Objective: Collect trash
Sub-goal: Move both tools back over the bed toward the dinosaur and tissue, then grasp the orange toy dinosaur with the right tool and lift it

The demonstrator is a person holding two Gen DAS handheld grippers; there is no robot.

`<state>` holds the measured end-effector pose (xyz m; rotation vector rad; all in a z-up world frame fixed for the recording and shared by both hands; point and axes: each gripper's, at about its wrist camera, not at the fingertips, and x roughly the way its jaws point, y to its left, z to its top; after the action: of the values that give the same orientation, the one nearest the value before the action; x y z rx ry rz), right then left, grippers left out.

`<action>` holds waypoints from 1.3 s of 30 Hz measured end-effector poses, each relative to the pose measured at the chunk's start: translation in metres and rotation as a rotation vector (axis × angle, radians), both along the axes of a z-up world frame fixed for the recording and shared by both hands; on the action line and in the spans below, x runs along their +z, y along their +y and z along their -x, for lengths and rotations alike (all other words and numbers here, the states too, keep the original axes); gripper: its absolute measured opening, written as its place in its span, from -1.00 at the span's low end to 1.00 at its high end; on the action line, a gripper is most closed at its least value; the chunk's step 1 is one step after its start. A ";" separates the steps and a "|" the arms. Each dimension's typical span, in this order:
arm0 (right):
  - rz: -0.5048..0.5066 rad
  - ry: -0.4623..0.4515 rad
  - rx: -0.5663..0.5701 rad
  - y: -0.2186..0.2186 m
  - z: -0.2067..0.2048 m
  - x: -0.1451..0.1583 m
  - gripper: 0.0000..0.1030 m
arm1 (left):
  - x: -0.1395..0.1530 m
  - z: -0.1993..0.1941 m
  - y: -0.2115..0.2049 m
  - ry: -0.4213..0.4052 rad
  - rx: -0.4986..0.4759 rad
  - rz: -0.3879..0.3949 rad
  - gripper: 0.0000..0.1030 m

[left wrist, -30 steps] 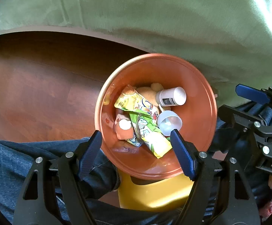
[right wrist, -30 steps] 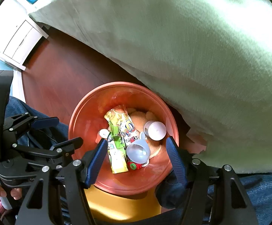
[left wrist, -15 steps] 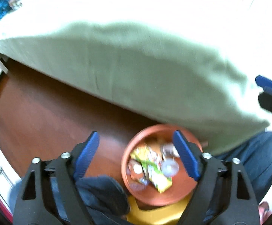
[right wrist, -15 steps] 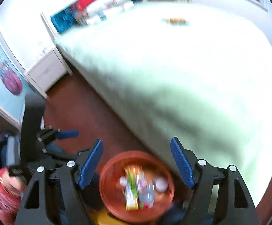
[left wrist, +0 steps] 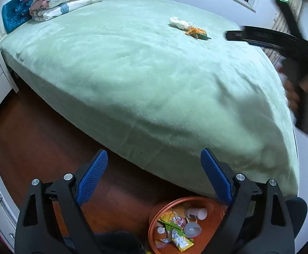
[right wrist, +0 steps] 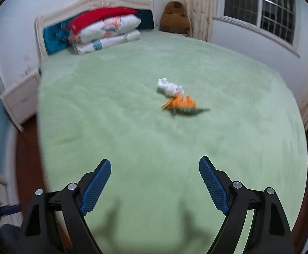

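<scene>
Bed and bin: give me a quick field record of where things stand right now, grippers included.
left gripper: open, empty, above the floor beside the bed
right gripper: open, empty, over the bed
bed: green cover, folded bedding at the headboard
crumpled white tissue: on the bed, far from both grippers
orange piece: beside the tissue, blurred
green toy dinosaur: lying next to the orange piece
orange bin: on the floor by the bed, holds wrappers and small plastic cups
</scene>
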<state>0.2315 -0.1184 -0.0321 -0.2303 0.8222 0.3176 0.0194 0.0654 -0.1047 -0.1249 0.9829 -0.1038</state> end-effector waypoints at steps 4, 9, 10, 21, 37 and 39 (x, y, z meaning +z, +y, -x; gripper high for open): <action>0.094 -0.013 0.013 0.010 -0.064 -0.017 0.62 | -0.005 -0.012 0.007 0.017 0.009 0.007 0.69; 0.160 0.003 0.045 0.020 -0.130 -0.037 0.62 | -0.007 -0.023 0.020 0.027 0.045 0.029 0.69; 0.173 -0.002 0.049 0.022 -0.135 -0.039 0.62 | -0.008 -0.024 0.023 0.030 0.052 0.032 0.69; 0.185 0.103 0.159 0.027 -0.176 -0.072 0.63 | -0.014 -0.035 0.043 0.048 0.093 0.047 0.69; 0.128 -0.045 0.176 -0.002 -0.105 -0.027 0.52 | 0.005 -0.046 0.038 0.011 0.081 0.050 0.69; 0.108 -0.064 0.168 -0.010 -0.084 -0.015 0.52 | 0.012 -0.055 0.032 -0.005 0.065 0.053 0.69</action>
<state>0.3157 -0.1281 -0.0473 -0.4098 0.7587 0.4220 0.0741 0.0973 -0.0932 -0.2047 0.9705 -0.0705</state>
